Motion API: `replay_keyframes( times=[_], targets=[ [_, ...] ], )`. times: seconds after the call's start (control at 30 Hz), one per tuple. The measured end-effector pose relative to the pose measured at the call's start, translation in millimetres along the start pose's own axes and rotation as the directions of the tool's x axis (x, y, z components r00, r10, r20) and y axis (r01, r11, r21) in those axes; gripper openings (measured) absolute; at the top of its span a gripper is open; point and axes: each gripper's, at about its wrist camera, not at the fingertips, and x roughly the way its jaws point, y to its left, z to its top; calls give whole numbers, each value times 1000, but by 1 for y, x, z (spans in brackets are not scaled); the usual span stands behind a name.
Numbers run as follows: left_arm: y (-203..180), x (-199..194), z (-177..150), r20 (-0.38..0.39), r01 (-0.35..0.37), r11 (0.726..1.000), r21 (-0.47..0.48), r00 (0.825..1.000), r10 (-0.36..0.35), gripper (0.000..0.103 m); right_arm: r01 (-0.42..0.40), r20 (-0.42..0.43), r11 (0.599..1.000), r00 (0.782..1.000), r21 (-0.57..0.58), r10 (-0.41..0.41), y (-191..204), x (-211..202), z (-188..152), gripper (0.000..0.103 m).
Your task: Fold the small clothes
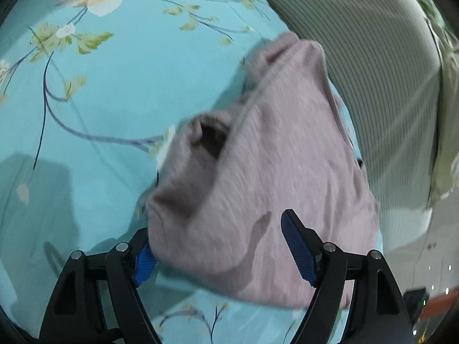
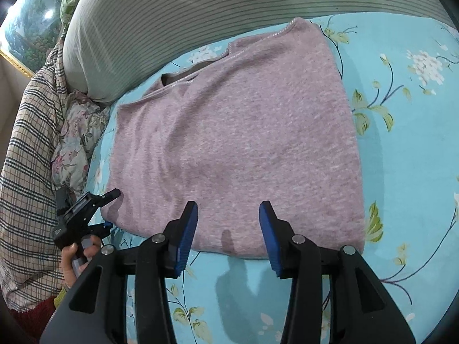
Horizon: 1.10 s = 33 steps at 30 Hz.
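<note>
A pink knitted garment (image 2: 235, 143) lies folded flat on the blue floral bedsheet (image 2: 407, 154). In the left wrist view the garment (image 1: 258, 177) looks blurred, and its near edge lies between the fingers of my open left gripper (image 1: 218, 246), draped over the left pad. My right gripper (image 2: 228, 229) is open and empty, its fingertips just above the garment's near edge. The left gripper also shows in the right wrist view (image 2: 110, 209), open at the garment's left corner, held by a hand.
A grey striped pillow (image 2: 160, 17) lies behind the garment. A plaid cloth (image 2: 31, 149) and a floral quilt (image 2: 77, 140) are bunched at the left. The bedsheet (image 1: 109, 91) stretches to the left of the garment in the left wrist view.
</note>
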Motion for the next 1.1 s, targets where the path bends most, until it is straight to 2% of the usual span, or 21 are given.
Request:
replay_keyframes(
  times=[0.03, 0.07, 0.1, 0.13, 0.17, 0.2, 0.27, 0.37, 0.43, 0.5, 0.6, 0.73, 0.8, 0.83, 0.9, 0.97, 1.1],
  targets=[
    [-2, 1, 3, 7, -17, 1000, 4, 1000, 17, 77, -4, 3, 1000, 1000, 1, 4, -1, 1, 2, 46],
    [-5, 1, 5, 12, -32, 999, 10, 999, 32, 73, -9, 5, 1000, 1000, 3, 9, -2, 1, 3, 46],
    [-7, 1, 6, 21, -58, 998, 17, 998, 58, 58, -15, 9, 1000, 1000, 7, 15, -3, 1, 4, 46],
    [-9, 0, 7, 28, -80, 996, 30, 996, 80, 47, -22, 15, 1000, 1000, 9, 22, -5, 1, 6, 46],
    [-10, 0, 9, 25, -75, 996, 40, 997, 74, 24, -26, 21, 1000, 999, 11, 25, -7, 1, 8, 46],
    [-9, -1, 11, 9, -39, 998, 43, 999, 38, 15, -30, 29, 999, 999, 13, 30, -8, 1, 10, 46],
    [-15, -9, 13, 17, -32, 998, 61, 999, 31, 13, -56, 46, 998, 997, 16, 56, -12, -1, 14, 46],
    [-47, -22, 9, 46, -26, 985, 168, 999, 18, 11, -69, 59, 997, 996, 26, 67, -20, -3, 20, 46],
    [-75, -31, 3, 56, -7, 966, 260, 998, -8, 11, -80, 69, 996, 995, 38, 78, -26, -5, 25, 46],
    [-112, -35, -9, 55, 7, 929, 371, 998, -30, 11, -99, 82, 993, 992, 59, 94, -32, -8, 31, 46],
    [-165, -33, -35, 26, 52, 845, 533, 997, -78, 11, -145, 107, 984, 985, 102, 134, -43, -14, 42, 46],
    [-216, -10, -81, -56, 110, 706, 700, 993, -99, 11, -183, 110, 978, 979, 103, 172, -47, -18, 60, 46],
    [-227, 12, -101, -100, 124, 660, 741, 992, -74, 10, -203, 99, 975, 976, 91, 194, -44, -15, 68, 46],
    [-228, 23, -108, -124, 131, 645, 753, 991, -56, 10, -220, 89, 972, 973, 87, 212, -44, -12, 71, 46],
    [-226, 43, -118, -158, 132, 630, 765, 987, -15, 10, -248, 48, 965, 968, 84, 245, -39, 0, 77, 46],
    [-224, 53, -122, -170, 131, 627, 768, 985, 2, 10, -246, 16, 966, 969, 74, 246, -32, 17, 84, 49],
    [-224, 50, -115, -172, 142, 628, 765, 985, -14, 10, -278, -42, 958, 959, 65, 281, -16, 51, 96, 52]
  ],
)
